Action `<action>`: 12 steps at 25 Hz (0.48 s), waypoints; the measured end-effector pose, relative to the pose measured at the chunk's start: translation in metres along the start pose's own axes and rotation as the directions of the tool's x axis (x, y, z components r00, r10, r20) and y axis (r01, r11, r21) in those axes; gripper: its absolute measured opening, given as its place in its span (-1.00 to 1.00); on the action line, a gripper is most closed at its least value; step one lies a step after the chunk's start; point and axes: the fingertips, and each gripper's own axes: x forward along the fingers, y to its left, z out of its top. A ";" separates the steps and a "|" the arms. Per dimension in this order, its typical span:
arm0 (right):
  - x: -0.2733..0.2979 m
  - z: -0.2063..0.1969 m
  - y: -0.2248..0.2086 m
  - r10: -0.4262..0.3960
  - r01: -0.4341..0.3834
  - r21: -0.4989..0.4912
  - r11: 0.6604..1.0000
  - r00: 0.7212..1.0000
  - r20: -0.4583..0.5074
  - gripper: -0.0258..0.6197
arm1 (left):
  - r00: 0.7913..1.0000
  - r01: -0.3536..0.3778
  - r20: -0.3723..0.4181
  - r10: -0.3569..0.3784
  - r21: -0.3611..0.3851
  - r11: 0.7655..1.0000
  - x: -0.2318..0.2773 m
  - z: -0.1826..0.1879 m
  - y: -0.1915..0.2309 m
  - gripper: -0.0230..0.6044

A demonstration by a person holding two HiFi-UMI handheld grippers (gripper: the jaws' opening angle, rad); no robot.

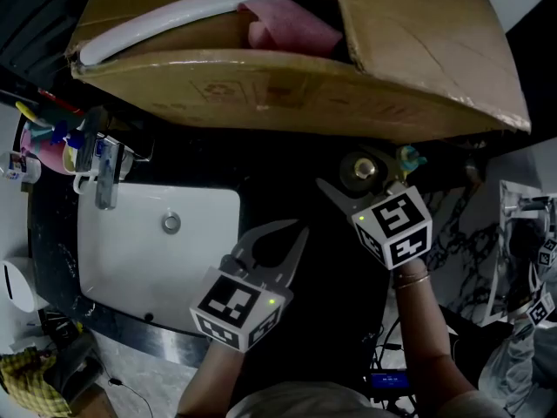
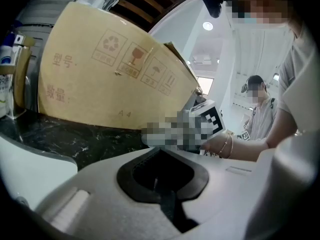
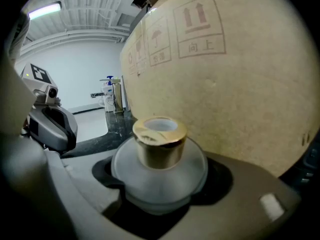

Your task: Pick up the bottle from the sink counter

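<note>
The bottle [image 1: 360, 170] is a small round frosted-glass one with a gold cap. It stands close under the cardboard box, over the dark counter [image 1: 280, 190] to the right of the sink. My right gripper [image 1: 363, 186] is shut on the bottle, one jaw on each side of its body. The right gripper view shows the bottle [image 3: 159, 159] upright and centred between the jaws of the right gripper [image 3: 160, 204]. My left gripper [image 1: 298, 229] hovers at the sink's right edge, shut with nothing in it. In its own view the left gripper [image 2: 161, 155] has only a narrow seam between the jaws.
A large cardboard box [image 1: 287, 85] overhangs the counter at the back. The white sink basin [image 1: 139, 259] with its faucet [image 1: 104, 171] lies to the left. Toiletries [image 1: 43, 142] crowd the far left corner. A second person [image 2: 257, 111] stands in the background.
</note>
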 end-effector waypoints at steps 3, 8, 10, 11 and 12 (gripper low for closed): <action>0.000 0.000 0.000 -0.002 0.002 0.000 1.000 1.000 -0.002 0.13 | 1.000 -0.006 0.010 0.006 0.002 1.000 0.000 0.002 0.001 -0.91; 0.000 0.000 0.000 -0.003 0.003 -0.001 1.000 1.000 -0.002 0.13 | 1.000 -0.018 0.000 0.018 0.006 1.000 0.002 0.000 0.003 -0.91; 0.000 0.000 0.000 -0.003 0.003 -0.001 1.000 1.000 -0.001 0.13 | 1.000 -0.024 0.000 0.024 0.003 1.000 0.003 -0.001 0.004 -0.91; 0.000 0.000 0.000 -0.002 0.002 -0.003 1.000 1.000 0.001 0.13 | 1.000 -0.025 0.002 0.025 0.002 1.000 0.003 0.000 0.003 -0.91; -0.001 0.000 0.000 -0.001 0.001 -0.007 1.000 1.000 0.003 0.13 | 1.000 -0.027 0.004 0.027 0.003 1.000 0.002 0.000 0.003 -0.91</action>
